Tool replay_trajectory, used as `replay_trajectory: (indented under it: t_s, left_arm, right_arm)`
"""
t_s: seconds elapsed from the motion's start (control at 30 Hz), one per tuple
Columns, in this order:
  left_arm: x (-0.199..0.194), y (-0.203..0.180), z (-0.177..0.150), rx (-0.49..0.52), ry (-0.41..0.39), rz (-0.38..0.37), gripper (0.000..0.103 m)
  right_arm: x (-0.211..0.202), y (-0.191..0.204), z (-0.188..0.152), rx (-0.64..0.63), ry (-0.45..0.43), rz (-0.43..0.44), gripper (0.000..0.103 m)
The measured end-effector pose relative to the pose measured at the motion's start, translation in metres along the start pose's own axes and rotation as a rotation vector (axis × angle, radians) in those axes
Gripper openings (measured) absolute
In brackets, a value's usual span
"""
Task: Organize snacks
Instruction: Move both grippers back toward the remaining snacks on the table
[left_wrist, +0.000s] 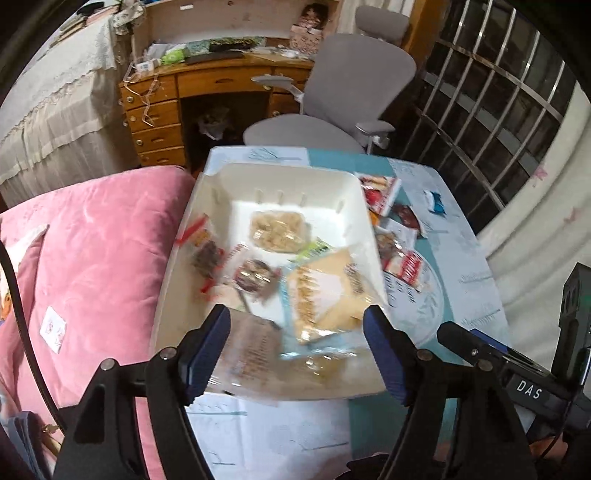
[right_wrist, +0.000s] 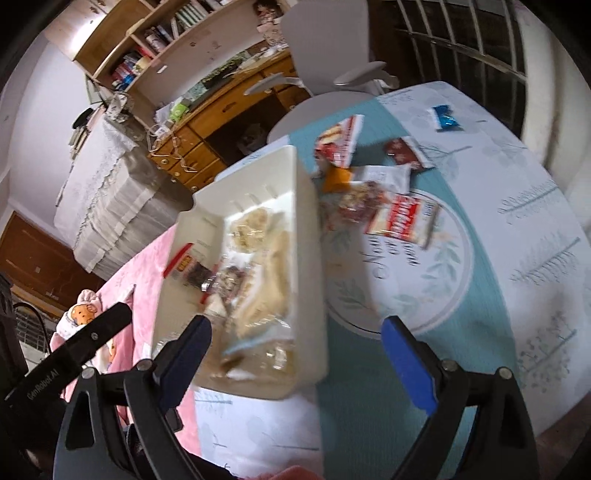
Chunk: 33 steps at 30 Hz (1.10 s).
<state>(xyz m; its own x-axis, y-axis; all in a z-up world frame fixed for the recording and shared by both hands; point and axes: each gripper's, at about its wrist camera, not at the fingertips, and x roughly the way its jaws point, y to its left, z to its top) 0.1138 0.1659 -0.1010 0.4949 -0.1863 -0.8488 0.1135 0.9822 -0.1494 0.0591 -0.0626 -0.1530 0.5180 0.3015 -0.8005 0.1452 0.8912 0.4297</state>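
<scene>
— Both grippers first: condition?

— Left gripper (left_wrist: 297, 332) has its fingers spread wide, holding nothing, hovering over the near end of the white tray (left_wrist: 221, 177). Right gripper (right_wrist: 295, 341) is likewise spread and empty, straddling the tray's near right corner.

— Snacks?

— Several packets lie inside the tray, including a clear pack of pale biscuits (left_wrist: 279, 230). Right of the tray, on the tablecloth (right_wrist: 517, 206), more lie loose: a red-and-white packet (right_wrist: 404, 219) close by, a blue wrapper (right_wrist: 445, 117) well apart.

Snack packets (left_wrist: 280, 273) in tray (left_wrist: 295, 177) blurred
</scene>
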Motion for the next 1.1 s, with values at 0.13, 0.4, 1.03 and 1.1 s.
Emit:
replay_trajectory:
  t_s: [0.13,0.4,1.03,1.1]
  left_arm:
    - [0.006,-0.025,-0.007,0.009,0.027,-0.020,0.074]
    - [0.013,-0.078,-0.009,-0.016,0.034,-0.032,0.074]
    - [0.081,-0.196,-0.003,-0.265,0.164,0.065,0.078]
    - [0.091,-0.202,0.002,-0.277,0.185,0.076,0.078]
  right_arm:
    - [-0.010,-0.024,0.000,0.030,0.007,-0.038,0.094]
    - [-0.030,-0.078,0.017,0.048,0.014,-0.092,0.094]
    - [-0.042,-0.178,0.135,-0.203,-0.048,-0.098,0.094]
    - [-0.038,-0.183,0.146,-0.210,-0.062,-0.101,0.094]
